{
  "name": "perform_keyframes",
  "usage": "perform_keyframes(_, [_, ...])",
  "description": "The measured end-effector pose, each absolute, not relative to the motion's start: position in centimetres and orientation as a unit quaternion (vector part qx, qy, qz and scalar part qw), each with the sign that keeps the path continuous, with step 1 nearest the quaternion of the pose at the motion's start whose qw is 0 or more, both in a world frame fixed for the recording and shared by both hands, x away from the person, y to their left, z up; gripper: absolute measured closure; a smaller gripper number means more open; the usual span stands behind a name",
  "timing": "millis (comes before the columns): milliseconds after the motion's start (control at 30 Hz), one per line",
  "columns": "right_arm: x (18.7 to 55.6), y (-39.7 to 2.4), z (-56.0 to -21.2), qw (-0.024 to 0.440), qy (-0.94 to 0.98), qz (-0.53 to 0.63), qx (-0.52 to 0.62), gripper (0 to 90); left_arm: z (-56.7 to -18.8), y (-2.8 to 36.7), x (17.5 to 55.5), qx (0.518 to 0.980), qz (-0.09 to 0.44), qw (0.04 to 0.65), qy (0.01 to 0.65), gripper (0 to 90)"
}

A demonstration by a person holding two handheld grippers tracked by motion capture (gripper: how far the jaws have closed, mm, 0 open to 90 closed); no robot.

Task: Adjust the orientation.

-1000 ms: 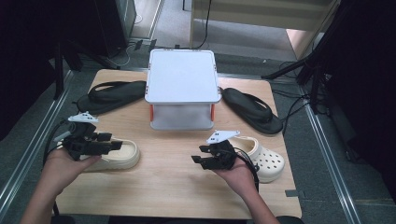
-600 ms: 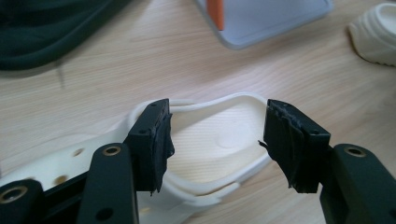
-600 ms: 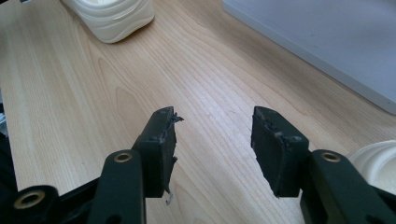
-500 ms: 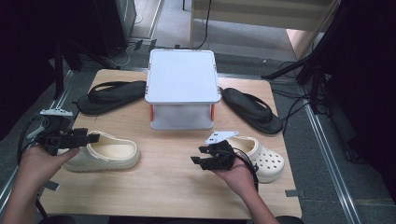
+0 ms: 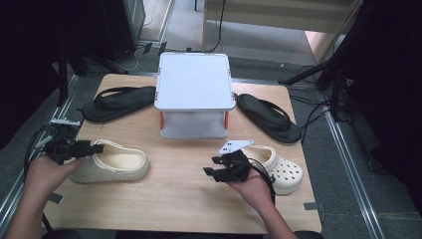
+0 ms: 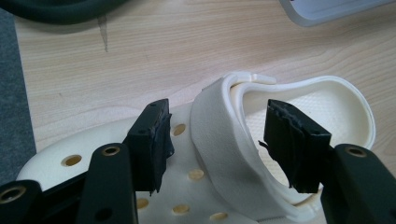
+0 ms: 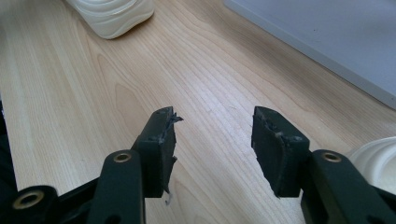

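On the tabletop (image 5: 184, 194), a flip-flop (image 5: 117, 102) lies left of the box (image 5: 194, 97), another flip-flop (image 5: 268, 117) right; one clog (image 5: 117, 164) sits front-left, another clog (image 5: 283, 169) front-right.

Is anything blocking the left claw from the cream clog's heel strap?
Nothing visible does. The left claw is open, and the heel strap of the cream clog already sits between its jaws without either pad pressing on it. Only bare table lies beyond.
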State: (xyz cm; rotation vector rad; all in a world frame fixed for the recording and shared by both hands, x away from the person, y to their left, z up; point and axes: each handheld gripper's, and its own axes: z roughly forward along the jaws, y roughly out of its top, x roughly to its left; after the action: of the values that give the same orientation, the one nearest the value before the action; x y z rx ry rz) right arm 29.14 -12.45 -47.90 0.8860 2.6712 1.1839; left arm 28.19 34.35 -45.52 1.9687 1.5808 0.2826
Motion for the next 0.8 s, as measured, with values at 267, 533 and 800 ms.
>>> perform_keyframes(267, [29.11,-12.41,-47.98,0.044,0.875,0.385,0.289,50.6,-46.0,34.34,28.52,0.736,0.122,0.288,0.6,43.4])
perform_keyframes(533, [29.12,-12.4,-48.02,0.045,0.876,0.384,0.29,50.4,-46.17,33.71,28.76,0.738,0.138,0.269,0.604,45.7])
perform_keyframes(800, [29.11,-12.41,-47.98,0.047,0.875,0.384,0.291,50.2,-45.96,33.45,28.77,0.752,0.14,0.255,0.592,53.2])
